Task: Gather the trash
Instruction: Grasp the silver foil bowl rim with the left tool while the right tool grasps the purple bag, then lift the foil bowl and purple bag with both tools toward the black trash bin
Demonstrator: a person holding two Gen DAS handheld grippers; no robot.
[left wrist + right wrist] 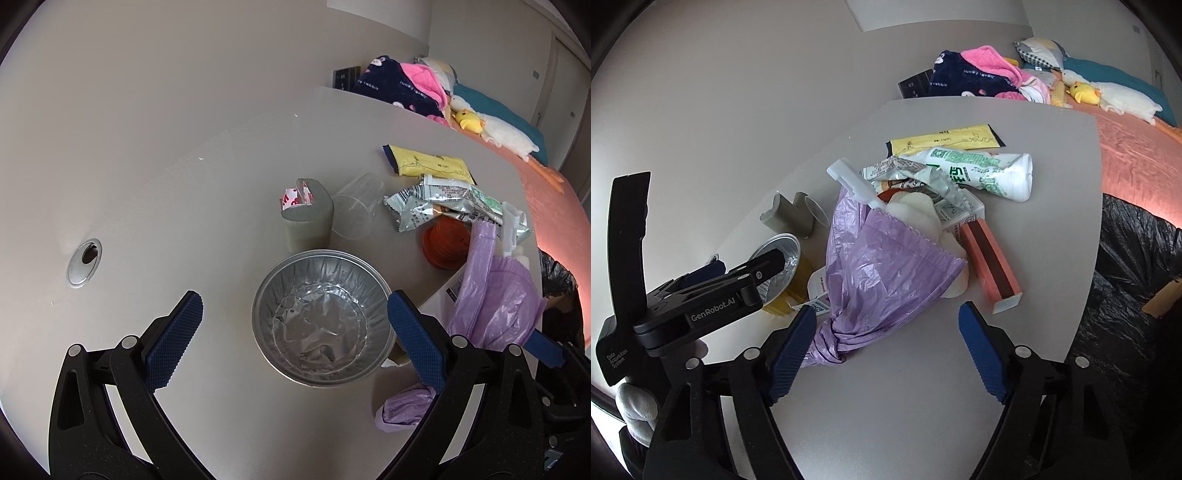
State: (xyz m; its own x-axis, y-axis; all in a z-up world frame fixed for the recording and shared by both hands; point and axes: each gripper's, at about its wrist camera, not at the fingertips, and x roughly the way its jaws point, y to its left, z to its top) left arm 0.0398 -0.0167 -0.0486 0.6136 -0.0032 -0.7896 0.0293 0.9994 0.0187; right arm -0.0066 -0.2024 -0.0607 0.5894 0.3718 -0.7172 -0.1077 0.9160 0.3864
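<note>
The left wrist view looks down steeply, close over the desk (184, 192), facing its far edge and the bed beyond; the right wrist view sits nearer the desk's right edge, facing likewise; both share the purple bag (495, 295) (882, 269) and foil bowl (321, 317) (783, 247)

Purple bag (886, 273); silver foil bowl (321, 317); yellow packet (428, 164); pink-maroon box (991, 266).

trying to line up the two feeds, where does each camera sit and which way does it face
Left wrist: on the left tongs, looking down past open blue pads at the foil bowl.
Right wrist: on the right tongs, open, facing the purple bag; left device and gloved hand show.
Shared: bowl, bag, yellow packet.
</note>
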